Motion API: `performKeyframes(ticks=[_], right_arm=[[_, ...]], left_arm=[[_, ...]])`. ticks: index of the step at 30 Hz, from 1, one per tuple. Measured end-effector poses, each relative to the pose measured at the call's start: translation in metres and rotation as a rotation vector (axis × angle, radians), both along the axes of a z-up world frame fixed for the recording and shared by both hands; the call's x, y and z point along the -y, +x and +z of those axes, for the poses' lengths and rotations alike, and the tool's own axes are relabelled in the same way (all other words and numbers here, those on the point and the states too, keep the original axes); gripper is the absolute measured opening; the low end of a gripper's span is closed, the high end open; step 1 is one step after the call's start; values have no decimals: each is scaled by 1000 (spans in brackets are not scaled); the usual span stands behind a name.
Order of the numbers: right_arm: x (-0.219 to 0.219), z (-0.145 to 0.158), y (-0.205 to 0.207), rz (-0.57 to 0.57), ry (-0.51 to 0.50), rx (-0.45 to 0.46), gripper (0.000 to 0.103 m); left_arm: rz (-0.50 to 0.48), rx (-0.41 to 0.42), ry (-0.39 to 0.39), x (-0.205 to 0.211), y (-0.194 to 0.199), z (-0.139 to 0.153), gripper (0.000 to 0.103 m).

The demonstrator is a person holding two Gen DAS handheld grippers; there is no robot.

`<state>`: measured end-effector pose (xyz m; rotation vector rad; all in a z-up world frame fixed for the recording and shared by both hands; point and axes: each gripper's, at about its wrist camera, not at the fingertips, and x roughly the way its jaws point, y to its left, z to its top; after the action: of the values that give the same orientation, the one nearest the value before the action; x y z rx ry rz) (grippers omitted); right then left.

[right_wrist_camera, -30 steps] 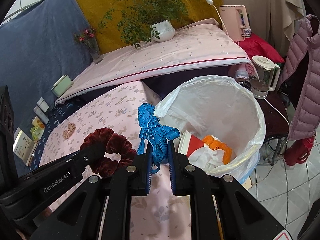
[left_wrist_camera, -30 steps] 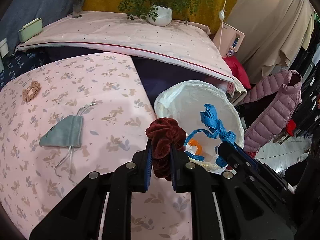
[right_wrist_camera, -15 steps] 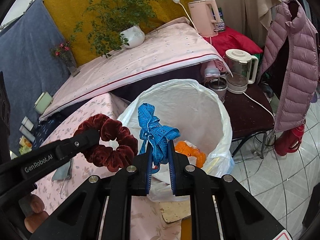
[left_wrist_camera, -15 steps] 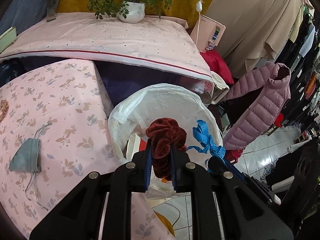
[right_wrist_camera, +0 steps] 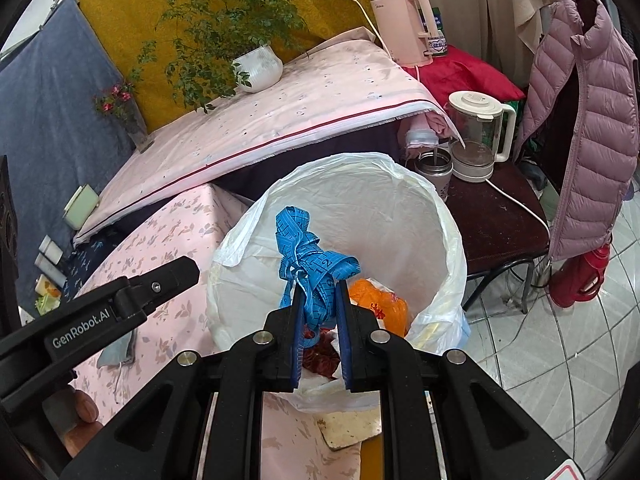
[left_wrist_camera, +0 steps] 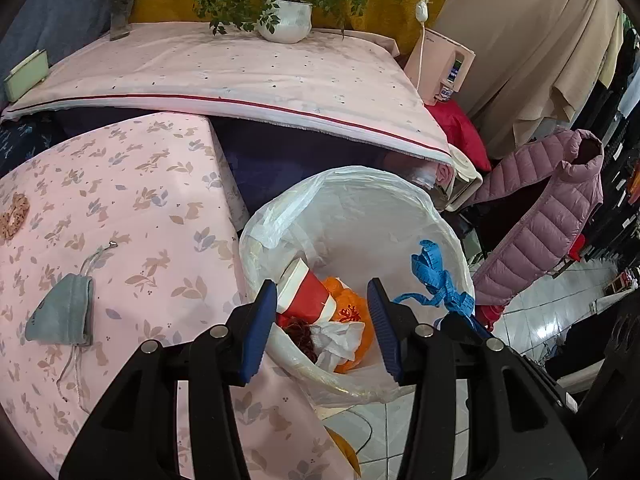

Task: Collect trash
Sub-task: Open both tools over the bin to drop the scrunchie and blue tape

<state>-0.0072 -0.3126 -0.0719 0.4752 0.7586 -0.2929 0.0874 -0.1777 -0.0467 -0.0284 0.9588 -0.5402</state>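
The left claw [left_wrist_camera: 322, 320] was held with its fingers spread apart and nothing between them, directly above the lined trash bin [left_wrist_camera: 400, 196]. Below it, in the bin, a dark red velvet scrunchie [left_wrist_camera: 302, 334] was seen lying beside a red-and-white paper cup [left_wrist_camera: 306, 294] and an orange bag [left_wrist_camera: 352, 312]. The right claw [right_wrist_camera: 319, 312] was clamped on a bunched blue measuring tape [right_wrist_camera: 308, 256], also held over the bin. On the bench [left_wrist_camera: 132, 208] to the left of the left claw, a grey pouch [left_wrist_camera: 64, 312] was seen, and farther left a beige scrunchie [left_wrist_camera: 14, 216].
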Motion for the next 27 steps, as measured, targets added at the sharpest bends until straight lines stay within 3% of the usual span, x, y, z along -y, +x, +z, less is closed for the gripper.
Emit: performKeyframes(ticks=[21, 27], right_arm=[[-11, 1, 12, 23, -19, -14, 14], [-15, 5, 19, 14, -26, -11, 20]], left_arm=[[76, 8, 41, -33, -1, -8, 45], [128, 26, 74, -52, 0, -12, 57]])
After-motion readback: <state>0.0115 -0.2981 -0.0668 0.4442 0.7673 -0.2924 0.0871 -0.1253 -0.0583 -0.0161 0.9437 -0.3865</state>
